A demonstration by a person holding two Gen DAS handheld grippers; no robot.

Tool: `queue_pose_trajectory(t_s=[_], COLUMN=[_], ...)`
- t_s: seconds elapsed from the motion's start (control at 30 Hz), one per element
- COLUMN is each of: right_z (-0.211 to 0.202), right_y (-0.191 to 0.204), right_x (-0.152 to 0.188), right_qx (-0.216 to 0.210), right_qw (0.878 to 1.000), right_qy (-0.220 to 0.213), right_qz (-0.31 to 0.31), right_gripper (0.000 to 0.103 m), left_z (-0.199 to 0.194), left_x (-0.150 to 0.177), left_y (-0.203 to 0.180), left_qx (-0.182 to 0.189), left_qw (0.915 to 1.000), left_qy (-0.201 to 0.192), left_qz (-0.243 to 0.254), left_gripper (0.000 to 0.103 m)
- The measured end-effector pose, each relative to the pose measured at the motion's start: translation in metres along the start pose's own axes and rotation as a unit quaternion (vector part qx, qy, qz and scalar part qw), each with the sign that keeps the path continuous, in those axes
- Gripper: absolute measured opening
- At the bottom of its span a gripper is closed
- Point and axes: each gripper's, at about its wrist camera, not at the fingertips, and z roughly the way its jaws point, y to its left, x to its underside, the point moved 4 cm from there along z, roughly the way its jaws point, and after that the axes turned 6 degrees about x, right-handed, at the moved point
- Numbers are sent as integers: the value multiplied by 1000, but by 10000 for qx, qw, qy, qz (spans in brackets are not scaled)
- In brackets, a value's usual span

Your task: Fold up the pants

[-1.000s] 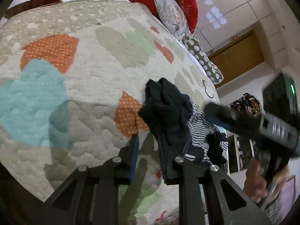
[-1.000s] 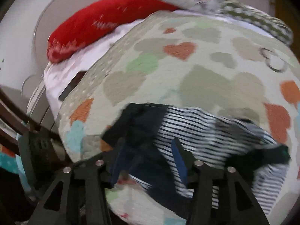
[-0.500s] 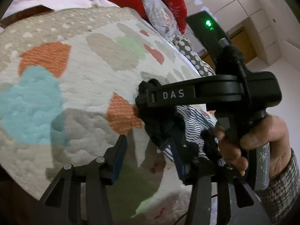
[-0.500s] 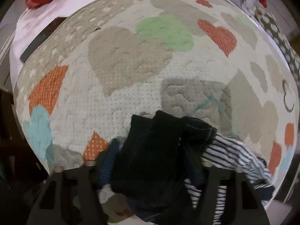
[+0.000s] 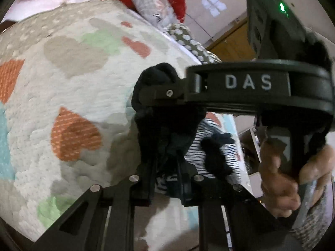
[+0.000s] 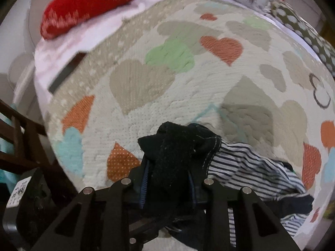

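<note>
The dark navy pants point(image 6: 178, 146) lie bunched near the front edge of the heart-patterned quilt point(image 6: 146, 83), beside striped clothing point(image 6: 251, 167). My right gripper point(image 6: 167, 179) is shut on the bunched dark pants fabric. In the left wrist view the pants point(image 5: 163, 121) rise as a dark bundle, and my left gripper point(image 5: 165, 177) is closed on their lower part. The right gripper's body point(image 5: 251, 83), marked DAS, crosses just above and reaches into the same bundle.
Red pillows point(image 6: 94, 4) and patterned cushions point(image 6: 303, 21) line the head of the bed. A dark wooden frame point(image 6: 21, 136) stands at the left. A black garment point(image 5: 215, 152) lies on the striped clothing point(image 5: 201, 138). A wooden door point(image 5: 230, 41) is beyond.
Both grippers were open; they moved into the dark pants bundle and closed on it. The right gripper swung in over the left one.
</note>
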Motion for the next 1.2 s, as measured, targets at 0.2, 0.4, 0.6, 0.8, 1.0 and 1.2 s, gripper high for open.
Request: queue_pose_trajectory(t_s=[0.2, 0.4, 0.6, 0.8, 1.0, 1.2], right_z=[-41, -71, -71, -90, -85, -63], right_y=[-47, -129, -204, -247, -222, -200], right_x=[18, 57, 111, 149, 144, 146], right_qx=[-632, -1083, -1021, -602, -661, 166], right_qw=[9944, 9759, 9549, 9390, 9458, 9649], right_qy=[-494, -904, -1006, -1421, -1556, -1257], right_qz=[681, 1663, 2601, 3072, 2774, 2301], right_gripper=[33, 33, 44, 45, 56, 31], left_z=[19, 59, 67, 54, 62, 75], left_x=[3, 19, 26, 11, 20, 24], left_y=[-54, -110, -119, -84, -87, -103], left_qx=[191, 328, 436, 139, 78, -165], left_qw=[9985, 9918, 9905, 9967, 9955, 9905], left_qy=[237, 687, 808, 611, 756, 852], left_qz=[462, 1031, 1027, 520, 570, 1068], left_gripper=[17, 17, 21, 30, 30, 46])
